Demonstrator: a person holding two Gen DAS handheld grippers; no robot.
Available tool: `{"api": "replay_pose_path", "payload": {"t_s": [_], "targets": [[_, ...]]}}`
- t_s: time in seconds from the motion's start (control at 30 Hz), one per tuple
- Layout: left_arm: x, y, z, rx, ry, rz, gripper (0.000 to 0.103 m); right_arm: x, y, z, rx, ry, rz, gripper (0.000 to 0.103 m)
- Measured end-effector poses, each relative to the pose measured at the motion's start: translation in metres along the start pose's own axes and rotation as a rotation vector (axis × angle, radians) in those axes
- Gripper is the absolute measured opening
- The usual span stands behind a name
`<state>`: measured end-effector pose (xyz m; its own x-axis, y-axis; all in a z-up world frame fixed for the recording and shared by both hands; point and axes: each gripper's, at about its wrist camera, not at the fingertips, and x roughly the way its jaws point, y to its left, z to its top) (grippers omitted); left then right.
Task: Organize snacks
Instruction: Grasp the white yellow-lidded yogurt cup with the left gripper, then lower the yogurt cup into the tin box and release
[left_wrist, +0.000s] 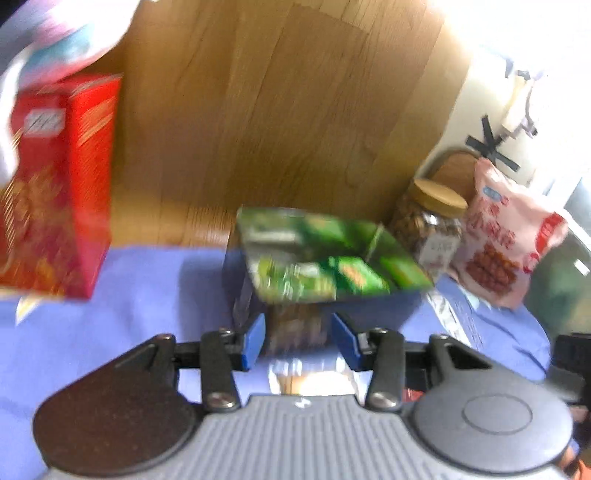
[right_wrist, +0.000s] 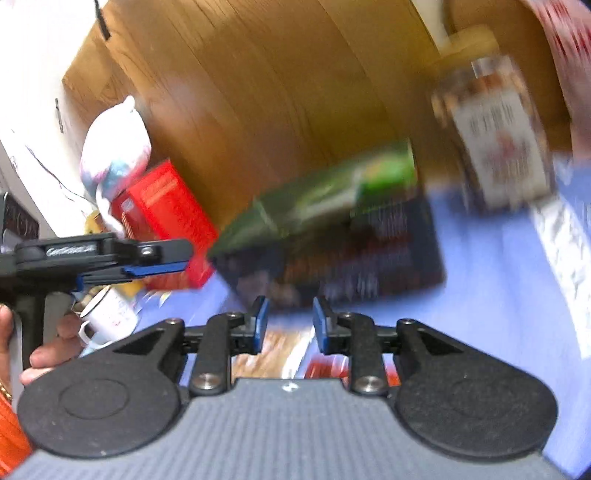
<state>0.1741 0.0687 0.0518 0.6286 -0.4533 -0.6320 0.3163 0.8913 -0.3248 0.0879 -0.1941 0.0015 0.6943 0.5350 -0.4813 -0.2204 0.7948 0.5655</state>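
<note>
A green snack box (left_wrist: 325, 254) lies on top of a dark blue box (left_wrist: 373, 308) on the blue cloth (left_wrist: 140, 306); both also show in the right wrist view, green (right_wrist: 332, 192) over dark (right_wrist: 354, 254). My left gripper (left_wrist: 298, 341) is open, just in front of the stacked boxes, with nothing between the blue pads (left_wrist: 255, 341). My right gripper (right_wrist: 289, 323) is open and empty, close to the dark box. The left gripper also appears at the left of the right wrist view (right_wrist: 147, 262). Both views are blurred.
A red box (left_wrist: 59, 192) stands upright at the left with a white bag (right_wrist: 114, 147) behind it. A jar of nuts (left_wrist: 428, 225) and a pink snack bag (left_wrist: 506, 240) stand at the right by the wooden wall (left_wrist: 277, 110). A white mug (right_wrist: 107, 314) lies at left.
</note>
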Motion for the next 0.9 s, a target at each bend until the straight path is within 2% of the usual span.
{"api": "replay_pose_path", "payload": {"t_s": [0.1, 0.17, 0.27, 0.37, 0.47, 0.63, 0.73, 0.77, 0.8, 0.9], "targets": [[-0.027, 0.012, -0.029, -0.002, -0.005, 0.016, 0.05, -0.01, 0.015, -0.023, -0.033, 0.044, 0.04, 0.035], [-0.041, 0.024, -0.047, -0.033, 0.005, 0.028, 0.051, -0.015, 0.032, -0.039, -0.093, 0.07, 0.051, 0.045], [-0.056, 0.043, -0.072, -0.106, 0.02, 0.039, 0.051, -0.017, 0.067, -0.058, -0.227, 0.081, 0.06, 0.049], [-0.069, 0.058, -0.092, -0.185, 0.022, 0.008, 0.053, -0.015, 0.103, -0.074, -0.371, 0.088, 0.092, 0.051], [-0.072, 0.064, -0.104, -0.226, 0.021, -0.01, 0.057, 0.001, 0.128, -0.085, -0.464, 0.109, 0.091, 0.06], [-0.065, 0.061, -0.116, -0.265, 0.059, -0.092, 0.06, 0.031, 0.142, -0.099, -0.544, 0.16, 0.044, 0.06], [-0.057, 0.055, -0.121, -0.262, 0.076, -0.108, 0.05, 0.048, 0.138, -0.097, -0.528, 0.182, 0.013, 0.059], [-0.055, 0.054, -0.122, -0.26, 0.078, -0.106, 0.05, 0.05, 0.138, -0.097, -0.516, 0.17, 0.008, 0.056], [-0.055, 0.052, -0.121, -0.257, 0.073, -0.098, 0.05, 0.049, 0.137, -0.095, -0.505, 0.161, -0.012, 0.046], [-0.054, 0.043, -0.107, -0.225, 0.057, -0.096, 0.05, 0.042, 0.135, -0.084, -0.479, 0.11, -0.025, 0.042]]}}
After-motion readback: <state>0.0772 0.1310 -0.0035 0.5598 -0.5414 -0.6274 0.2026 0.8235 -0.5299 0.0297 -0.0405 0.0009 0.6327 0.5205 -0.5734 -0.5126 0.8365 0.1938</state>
